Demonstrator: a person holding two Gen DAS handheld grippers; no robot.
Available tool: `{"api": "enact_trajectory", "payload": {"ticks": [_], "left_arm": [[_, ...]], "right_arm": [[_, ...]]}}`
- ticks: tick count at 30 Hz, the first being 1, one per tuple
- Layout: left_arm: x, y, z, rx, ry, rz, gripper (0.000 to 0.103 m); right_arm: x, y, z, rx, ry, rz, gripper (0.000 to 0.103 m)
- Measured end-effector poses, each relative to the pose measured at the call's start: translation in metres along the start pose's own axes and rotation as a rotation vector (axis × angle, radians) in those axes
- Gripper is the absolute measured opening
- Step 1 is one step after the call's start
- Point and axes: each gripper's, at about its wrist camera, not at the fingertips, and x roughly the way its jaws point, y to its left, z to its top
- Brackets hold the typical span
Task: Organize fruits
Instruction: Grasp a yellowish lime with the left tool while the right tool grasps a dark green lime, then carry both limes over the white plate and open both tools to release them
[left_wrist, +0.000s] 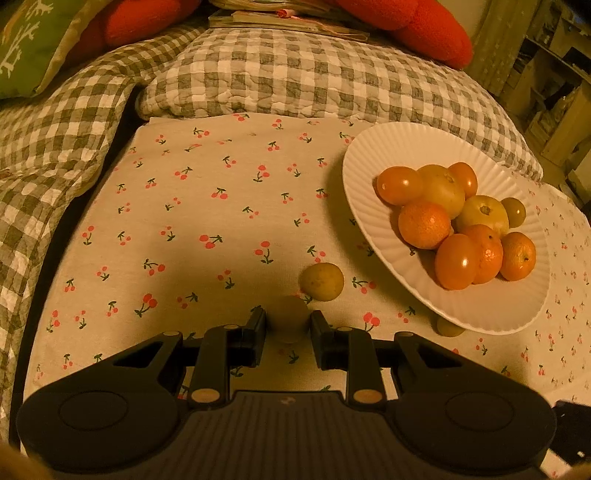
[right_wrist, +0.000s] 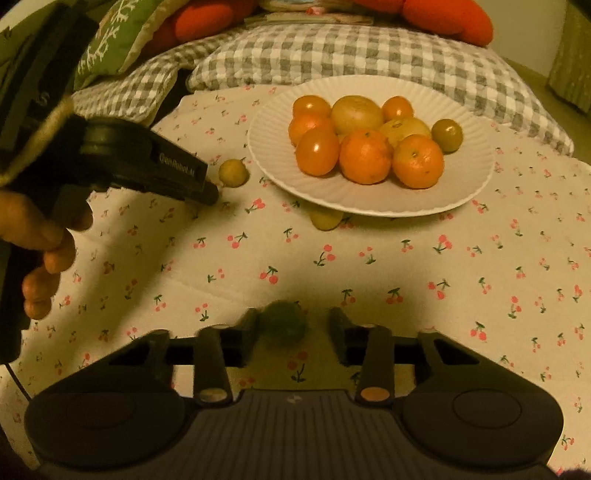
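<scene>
On the bed, over a cherry-print cloth (right_wrist: 369, 266), I log a white plate (right_wrist: 476, 173) heaped with orange and yellow-green fruits (right_wrist: 365, 155). One loose yellowish fruit (left_wrist: 322, 281) lies on the cloth just beside the plate; another (right_wrist: 325, 218) sits half tucked under its near rim. My left gripper (left_wrist: 288, 323) has its fingers closed on a small pale round fruit (left_wrist: 287, 317). My right gripper (right_wrist: 293, 325) has its fingers narrow around a dark, blurred round fruit (right_wrist: 282, 325), touching the left finger; contact with the other I cannot tell. Checked pillow (left_wrist: 295, 81) behind.
</scene>
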Motion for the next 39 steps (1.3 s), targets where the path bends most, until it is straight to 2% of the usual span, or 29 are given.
{"api": "enact_trajectory", "payload": {"ticks": [10,19,23,27,35,39], "left_arm": [[-0.006,0.002,0.001,-0.035,-0.005,-0.022,0.013],[-0.019,0.002,0.003,-0.071,-0.018,-0.075,0.013],[-0.027,0.002,0.004,-0.085,-0.032,-0.101,0.013],[-0.035,0.003,0.008,-0.069,-0.057,-0.079,0.013],[-0.044,0.013,0.015,-0.101,-0.098,-0.064,0.013],[-0.049,0.009,0.018,-0.118,-0.125,-0.099,0.013]], "right_arm": [[-0.015,-0.014,0.008,0.086,-0.037,0.063,0.024],[-0.027,-0.033,0.015,0.191,-0.069,0.131,0.024],[-0.032,-0.036,0.017,0.208,-0.087,0.142,0.024],[-0.039,-0.039,0.019,0.211,-0.107,0.148,0.024],[-0.054,-0.056,0.028,0.248,-0.165,0.152,0.024],[-0.06,-0.071,0.033,0.29,-0.201,0.14,0.024]]}}
